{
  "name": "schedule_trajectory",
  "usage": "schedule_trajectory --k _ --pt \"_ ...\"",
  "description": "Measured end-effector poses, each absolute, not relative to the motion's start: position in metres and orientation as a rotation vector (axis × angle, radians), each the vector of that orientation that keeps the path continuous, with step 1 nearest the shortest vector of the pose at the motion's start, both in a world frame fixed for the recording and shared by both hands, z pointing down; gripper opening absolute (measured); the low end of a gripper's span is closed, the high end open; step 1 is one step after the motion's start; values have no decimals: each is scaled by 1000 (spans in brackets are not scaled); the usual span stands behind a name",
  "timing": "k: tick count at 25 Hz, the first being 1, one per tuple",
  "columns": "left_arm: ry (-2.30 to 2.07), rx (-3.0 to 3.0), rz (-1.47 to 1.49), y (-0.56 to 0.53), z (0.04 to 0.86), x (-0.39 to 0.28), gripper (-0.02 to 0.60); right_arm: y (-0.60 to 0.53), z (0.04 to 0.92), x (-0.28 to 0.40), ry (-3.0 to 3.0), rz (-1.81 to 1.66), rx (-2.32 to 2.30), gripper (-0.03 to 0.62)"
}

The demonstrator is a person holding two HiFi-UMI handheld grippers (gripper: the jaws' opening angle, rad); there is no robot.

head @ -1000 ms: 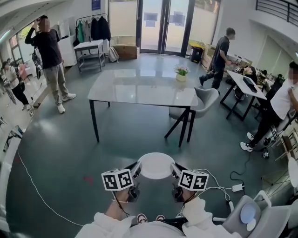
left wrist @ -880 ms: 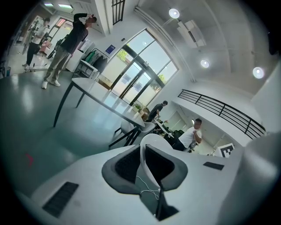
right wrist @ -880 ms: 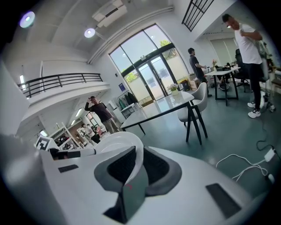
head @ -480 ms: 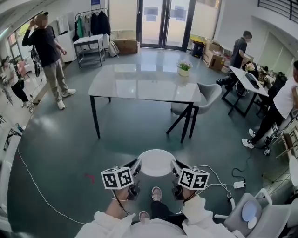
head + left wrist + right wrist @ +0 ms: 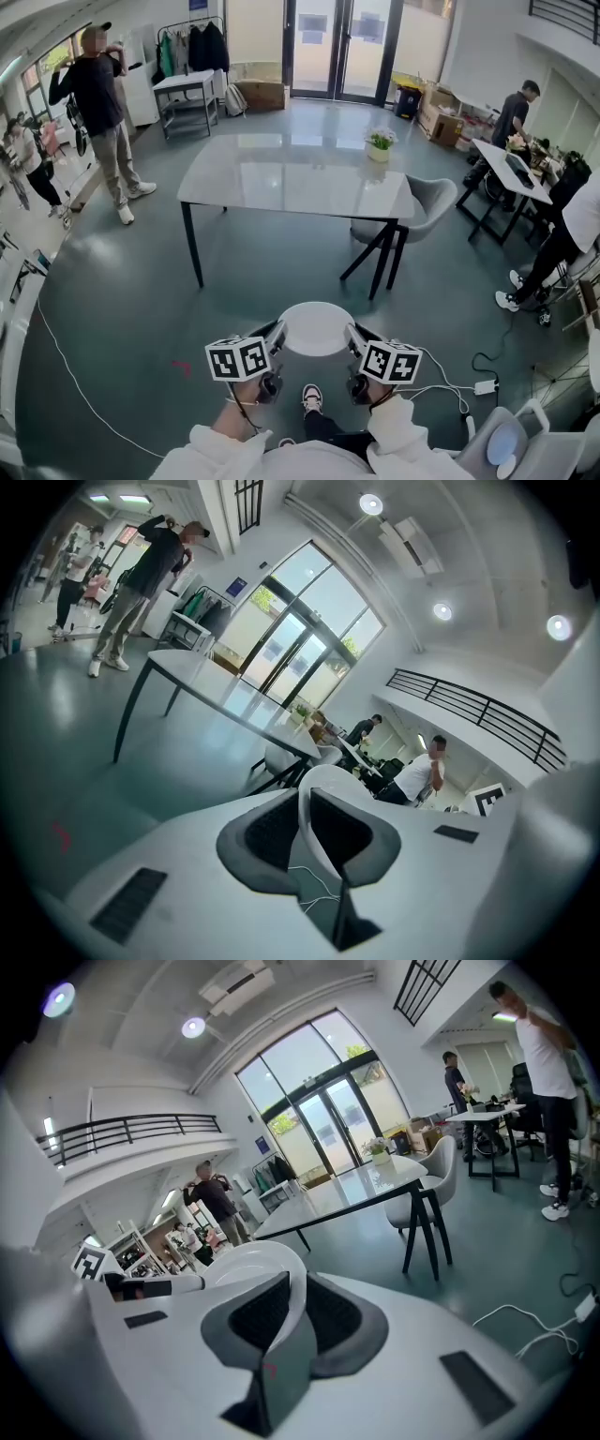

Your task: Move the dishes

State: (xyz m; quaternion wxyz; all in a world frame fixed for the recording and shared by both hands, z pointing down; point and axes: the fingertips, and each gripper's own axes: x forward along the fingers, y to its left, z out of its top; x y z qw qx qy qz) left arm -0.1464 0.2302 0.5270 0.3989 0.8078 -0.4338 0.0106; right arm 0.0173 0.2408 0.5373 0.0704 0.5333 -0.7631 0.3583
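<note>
showing the whole plate (image 5: 315,328) takes the head view.

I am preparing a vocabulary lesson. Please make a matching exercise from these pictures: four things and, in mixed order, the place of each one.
Things:
1. plate
2. flower pot
3. grey chair
4. white cable

Places:
A. on the floor
B. on the table
C. held between the left tool and the right tool
D. beside the table

Pairs: 1-C, 2-B, 3-D, 4-A
</note>
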Motion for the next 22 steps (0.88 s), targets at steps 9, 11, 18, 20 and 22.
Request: schedule_trajectory --k 9,11,18,20,22 --pt "-1122 2030 32 152 521 -121 32 158 530 41 -2308 1084 1569 106" --pt "-1126 2033 37 136 520 -114 32 142 528 48 -2310 1085 1570 106" --pt "-1125 2045 48 86 517 -90 32 92 527 74 -2308 1080 1579 106" --pt "-1122 2048 46 73 517 -84 32 79 528 79 -2309 1080 1577 106" --pt "-1123 2048 51 62 518 -81 32 67 529 80 -2320 1093 1562 106"
